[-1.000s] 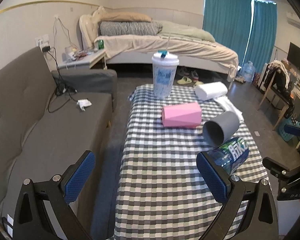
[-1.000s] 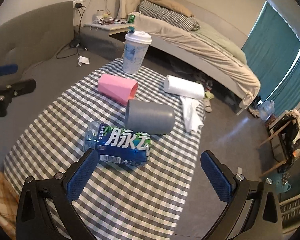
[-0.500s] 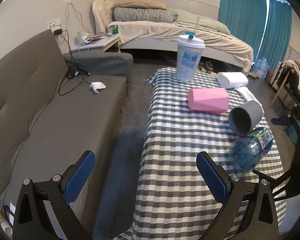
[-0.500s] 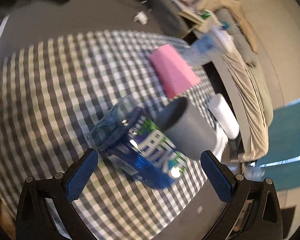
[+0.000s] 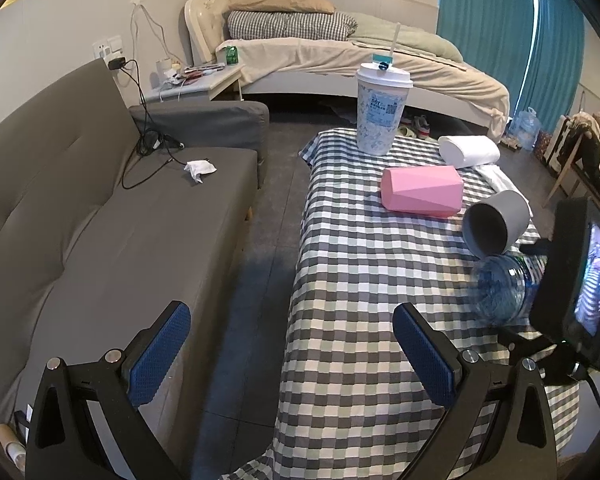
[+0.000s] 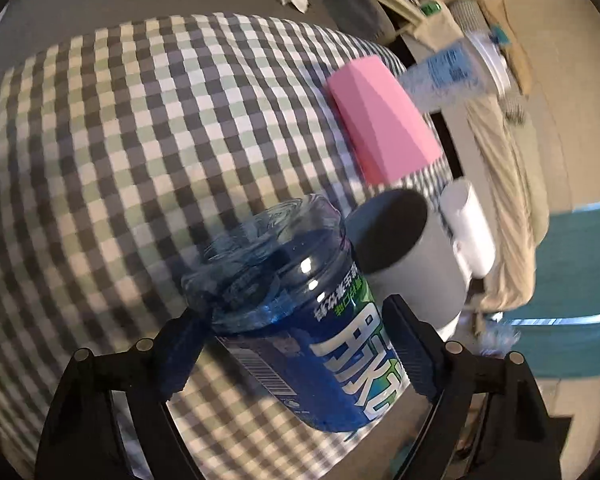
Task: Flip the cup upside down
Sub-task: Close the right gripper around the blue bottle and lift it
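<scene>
The right hand-held gripper (image 6: 300,344) is clamping one blue bottle (image 6: 312,344) beside two cups lying sideways — gray cup (image 5: 496,222), pink cup (image 5: 422,191); the left hand-held gripper (image 5: 292,354) is hanging wide open.

Black tongs (image 5: 292,354), blue textured pads (image 5: 159,354), silver screws.

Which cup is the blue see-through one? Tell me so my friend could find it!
Look at the table with the checked cloth. Near its edge, three cups lie on their sides in a row: pink cup, grey cup, then the blue cup between the right tongs. It alone is clear blue plastic with big white letters on its label.
</scene>
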